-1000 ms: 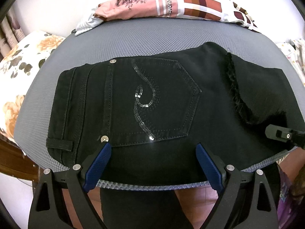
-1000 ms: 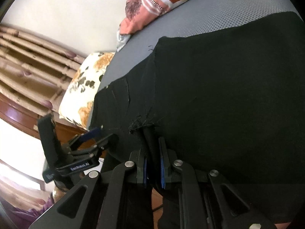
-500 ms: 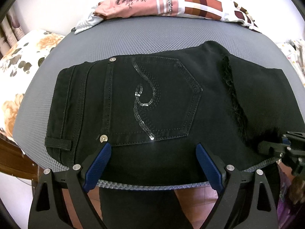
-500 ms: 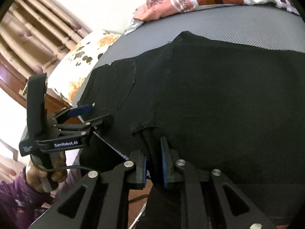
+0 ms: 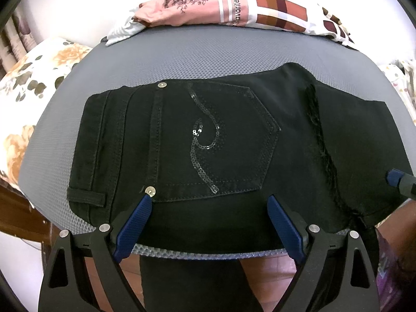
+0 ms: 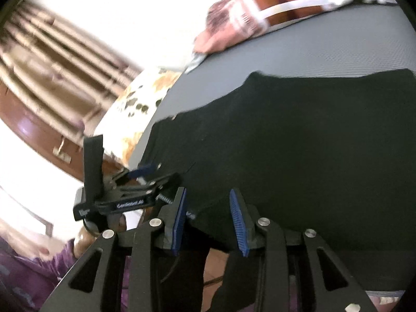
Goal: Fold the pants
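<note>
Black pants lie folded on a grey mesh surface, back pocket with a sequin swirl facing up; one part hangs over the near edge. My left gripper stands wide open over the near hem, with only flat cloth under it. The right view is blurred. There my right gripper sits at the near edge of the pants, and its jaws are opening. Cloth lies between the blue pads, which do not press on it. The left gripper shows to its left.
A pile of pink and checked cloth lies at the far edge. A floral pillow and brown wooden furniture are on the left. A person's purple sleeve is low in the right view.
My right gripper was shut on the frayed edge of the pants; now its jaws stand apart and the cloth lies loose. It has lifted and drawn back a little. The left gripper kept still.
</note>
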Demonstrator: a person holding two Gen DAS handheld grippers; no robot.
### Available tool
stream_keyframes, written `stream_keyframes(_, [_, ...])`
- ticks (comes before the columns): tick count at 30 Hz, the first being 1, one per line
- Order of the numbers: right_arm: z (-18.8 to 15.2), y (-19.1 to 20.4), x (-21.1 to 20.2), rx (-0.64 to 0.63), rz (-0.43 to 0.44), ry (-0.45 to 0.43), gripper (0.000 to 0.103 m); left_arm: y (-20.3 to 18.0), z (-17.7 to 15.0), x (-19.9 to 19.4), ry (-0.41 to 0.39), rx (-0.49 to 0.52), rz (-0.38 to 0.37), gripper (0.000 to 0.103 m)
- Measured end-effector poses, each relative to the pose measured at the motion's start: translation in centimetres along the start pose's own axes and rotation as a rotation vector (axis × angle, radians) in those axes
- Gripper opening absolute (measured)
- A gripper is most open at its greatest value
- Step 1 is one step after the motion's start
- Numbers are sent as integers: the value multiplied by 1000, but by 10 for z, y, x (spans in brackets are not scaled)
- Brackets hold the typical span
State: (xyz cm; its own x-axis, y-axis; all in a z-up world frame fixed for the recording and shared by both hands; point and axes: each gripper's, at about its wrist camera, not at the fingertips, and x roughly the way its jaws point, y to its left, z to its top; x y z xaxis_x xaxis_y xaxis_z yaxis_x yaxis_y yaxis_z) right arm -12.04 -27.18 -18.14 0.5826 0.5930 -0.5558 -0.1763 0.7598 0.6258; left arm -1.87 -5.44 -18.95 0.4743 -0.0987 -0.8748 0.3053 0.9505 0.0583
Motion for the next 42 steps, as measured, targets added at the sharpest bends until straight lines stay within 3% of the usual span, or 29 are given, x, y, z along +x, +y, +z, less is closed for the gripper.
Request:
stream_keyframes(5, [-11, 13, 14, -82, -45, 46, 20, -1, 0, -2, -2, -4, -6, 90])
stream_keyframes(10, [-16, 16, 35, -135, -92, 106, 16, -1, -1, 0, 6, 2, -8, 90])
stream_keyframes(17, [4, -16, -13, 65, 11, -43, 16, -1, 1, -7, -17, 2, -10, 90])
stream_keyframes(20, [5, -9, -23, 40, 18, -55, 17, 2, 2, -5, -5, -16, -22, 90])
stream_keyframes(25, [-8, 11, -8, -29, 42, 12, 17, 5, 3, -5, 4, -40, -45, 90])
stream_keyframes(29, [-16, -4, 19, 17, 18, 108, 16, 6, 4, -8, 7, -42, -53, 90])
stream_keyframes(35, [5, -53, -38, 249, 164, -101, 17, 27, 11, -30, -31, -79, -58, 90])
stream_keyframes(38, [6, -59, -62, 237, 141, -124, 17, 42, 11, -39, -37, -124, -88, 90])
stream_keyframes(42, [-3, -69, -80, 282, 222, -112, 21, 53, 5, -41, -19, -158, -162, 90])
